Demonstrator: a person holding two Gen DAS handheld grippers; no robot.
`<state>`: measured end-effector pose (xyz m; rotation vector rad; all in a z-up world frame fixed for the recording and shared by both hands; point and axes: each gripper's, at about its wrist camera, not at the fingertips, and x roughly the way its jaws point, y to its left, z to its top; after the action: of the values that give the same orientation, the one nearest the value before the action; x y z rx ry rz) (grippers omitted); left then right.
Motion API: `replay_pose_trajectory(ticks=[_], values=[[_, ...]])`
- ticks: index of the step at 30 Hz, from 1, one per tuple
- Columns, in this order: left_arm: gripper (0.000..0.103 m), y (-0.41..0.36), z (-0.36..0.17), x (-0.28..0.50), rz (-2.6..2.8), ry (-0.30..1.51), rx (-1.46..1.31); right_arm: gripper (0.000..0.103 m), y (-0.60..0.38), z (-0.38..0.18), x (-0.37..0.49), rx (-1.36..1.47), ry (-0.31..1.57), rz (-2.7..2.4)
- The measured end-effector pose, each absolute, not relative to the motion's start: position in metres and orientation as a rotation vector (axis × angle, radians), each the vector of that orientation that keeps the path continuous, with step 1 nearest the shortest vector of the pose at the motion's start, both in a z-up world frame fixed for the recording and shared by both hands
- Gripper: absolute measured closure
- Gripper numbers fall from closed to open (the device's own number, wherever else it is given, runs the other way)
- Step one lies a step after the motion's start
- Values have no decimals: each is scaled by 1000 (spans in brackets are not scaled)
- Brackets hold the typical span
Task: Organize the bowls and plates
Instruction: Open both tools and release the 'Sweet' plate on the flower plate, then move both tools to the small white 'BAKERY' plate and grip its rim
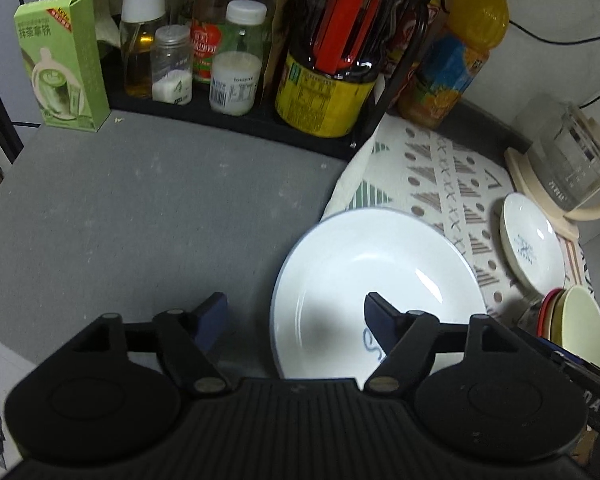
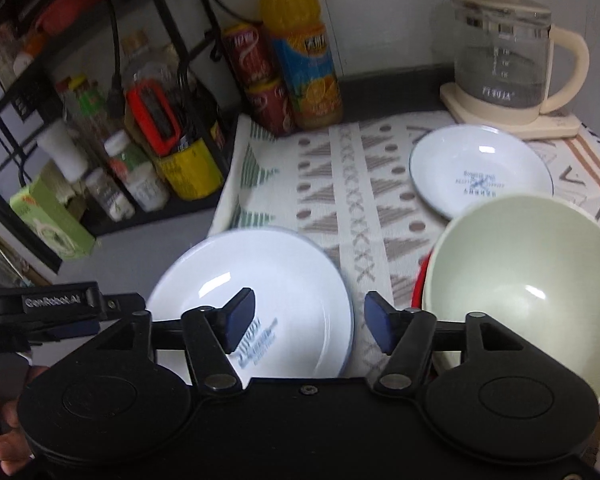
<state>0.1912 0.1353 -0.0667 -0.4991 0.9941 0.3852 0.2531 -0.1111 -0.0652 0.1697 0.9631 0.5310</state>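
1. My left tongs (image 1: 294, 316): jaws apart, nothing between the pads. One pad hangs over the grey counter (image 1: 140, 208), the other over the big plate (image 1: 376, 292), so the plate's left rim lies under the gap. I judge this a stance for a rim grip, or one just let go; which, I cannot tell.
2. My right tongs (image 2: 309, 322): jaws likewise apart and empty, straddling the same plate's right rim (image 2: 260, 292). With one pair at each side, I take it the plate is handled two-handed to keep it level.
3. Big plate: white, blue-rimmed, lying flat, half on the counter and half on the patterned cloth (image 2: 340, 168). Not stacked.
4. Small plate (image 2: 480, 172): lying on the cloth, well apart from the big one, just in front of the kettle (image 2: 508, 56).
5. Bowl (image 2: 528, 280): pale green, nested in a red one whose edge just shows (image 2: 420, 280); beside my right tongs, near the small plate.
6. Obstacles, by my judgement: the bowl crowds the right tongs' outer arm; the kettle stands close behind the small plate; the rack of bottles and jars (image 1: 236, 60) and the juice bottle (image 2: 296, 48) wall off the back. The green carton (image 1: 62, 62) stands clear at the far left.
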Motion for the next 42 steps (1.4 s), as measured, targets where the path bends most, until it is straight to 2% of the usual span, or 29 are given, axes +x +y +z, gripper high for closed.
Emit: replay_pose_trajectory(ticks=[3, 7, 14, 25, 42], values=[[26, 137, -63, 199, 374, 985, -501, 26, -113, -57, 259, 178, 931, 518], [20, 136, -61, 212, 347, 980, -486, 23, -114, -53, 271, 197, 916, 483], [14, 139, -65, 241, 296, 1001, -475, 7, -111, -49, 291, 195, 893, 392], [14, 128, -63, 295, 135, 1009, -400, 3, -136, -44, 309, 260, 873, 238], [14, 61, -70, 343, 47, 1048, -370, 0, -205, -64, 349, 311, 923, 187]])
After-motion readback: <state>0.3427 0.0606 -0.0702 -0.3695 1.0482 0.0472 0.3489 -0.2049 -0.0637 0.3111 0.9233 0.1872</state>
